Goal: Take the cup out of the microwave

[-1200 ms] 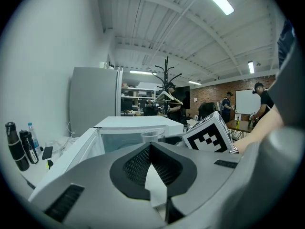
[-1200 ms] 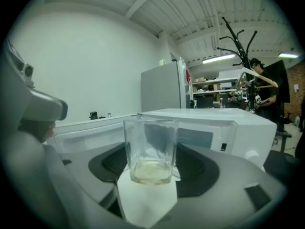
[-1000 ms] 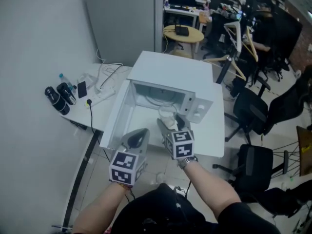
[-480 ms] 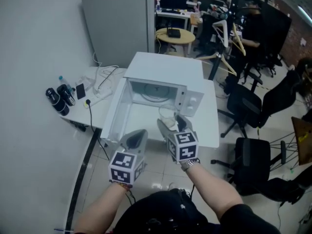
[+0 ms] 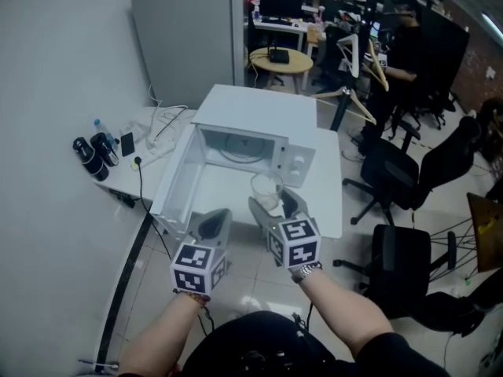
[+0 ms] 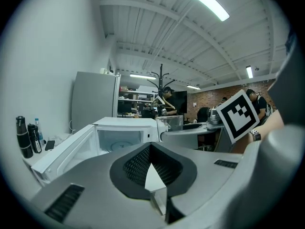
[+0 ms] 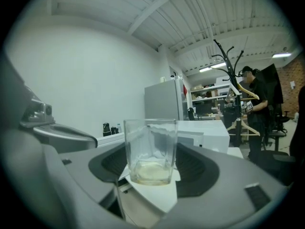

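**Head view:** The right gripper (image 5: 271,201) clamps a clear, square-sided glass cup (image 5: 266,187) upright between widely spread jaws. The glass cup hangs in the air outside the white microwave (image 5: 255,112), at 6 o'clock of the open cavity. The door (image 5: 179,175) stands open at 9 o'clock. The left gripper (image 5: 211,225), at 9 o'clock of the right one, has its jaws together and carries nothing. The microwave sits on a white table (image 5: 334,210) with dark bottles (image 5: 94,154) at its 9 o'clock end. A grey cabinet (image 5: 189,38) rises at 12 o'clock, and black office chairs (image 5: 401,265) stand at 3 o'clock on a pale tiled floor.

**Left gripper view:** The ribbed pads meet at their tips with only a bare wedge behind them. The cup shows beyond, at 1 o'clock.

**Right gripper view:** The cup fills the centre, with a pad pressed to each side. Its walls look streaky and its thick base pale yellowish. A coat stand (image 7: 228,66) and a person in dark clothes (image 7: 257,99) are at 3 o'clock.
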{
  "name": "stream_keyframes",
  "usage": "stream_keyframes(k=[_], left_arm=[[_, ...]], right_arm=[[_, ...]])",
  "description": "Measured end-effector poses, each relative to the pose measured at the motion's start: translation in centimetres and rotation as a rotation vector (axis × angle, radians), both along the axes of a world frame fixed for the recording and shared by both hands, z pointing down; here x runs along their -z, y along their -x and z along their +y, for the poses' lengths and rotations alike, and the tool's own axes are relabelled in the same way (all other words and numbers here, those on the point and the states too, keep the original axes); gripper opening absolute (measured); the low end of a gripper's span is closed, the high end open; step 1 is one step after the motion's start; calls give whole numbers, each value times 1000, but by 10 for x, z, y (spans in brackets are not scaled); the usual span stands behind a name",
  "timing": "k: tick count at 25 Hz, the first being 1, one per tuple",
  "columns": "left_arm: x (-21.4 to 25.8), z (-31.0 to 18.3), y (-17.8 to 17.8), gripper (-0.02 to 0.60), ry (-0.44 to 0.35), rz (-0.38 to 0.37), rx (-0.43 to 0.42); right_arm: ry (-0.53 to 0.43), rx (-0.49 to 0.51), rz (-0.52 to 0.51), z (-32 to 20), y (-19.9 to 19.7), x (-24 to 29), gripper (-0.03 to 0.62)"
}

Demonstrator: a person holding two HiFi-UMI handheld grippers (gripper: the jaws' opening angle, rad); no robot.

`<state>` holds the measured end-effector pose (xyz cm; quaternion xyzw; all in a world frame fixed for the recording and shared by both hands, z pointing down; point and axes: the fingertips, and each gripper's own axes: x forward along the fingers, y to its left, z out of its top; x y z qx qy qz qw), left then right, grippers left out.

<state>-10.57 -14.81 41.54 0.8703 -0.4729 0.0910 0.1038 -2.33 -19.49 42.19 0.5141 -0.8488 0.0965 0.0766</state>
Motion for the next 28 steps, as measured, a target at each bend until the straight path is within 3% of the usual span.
stream_keyframes(k=[16, 28], left_arm=[[6, 52, -48, -5, 2, -8, 147], [10, 65, -40, -5, -3, -15, 133]], right_arm=[[-16, 135, -44, 56, -52, 22, 334], [-24, 113, -78, 75, -52, 32, 334]])
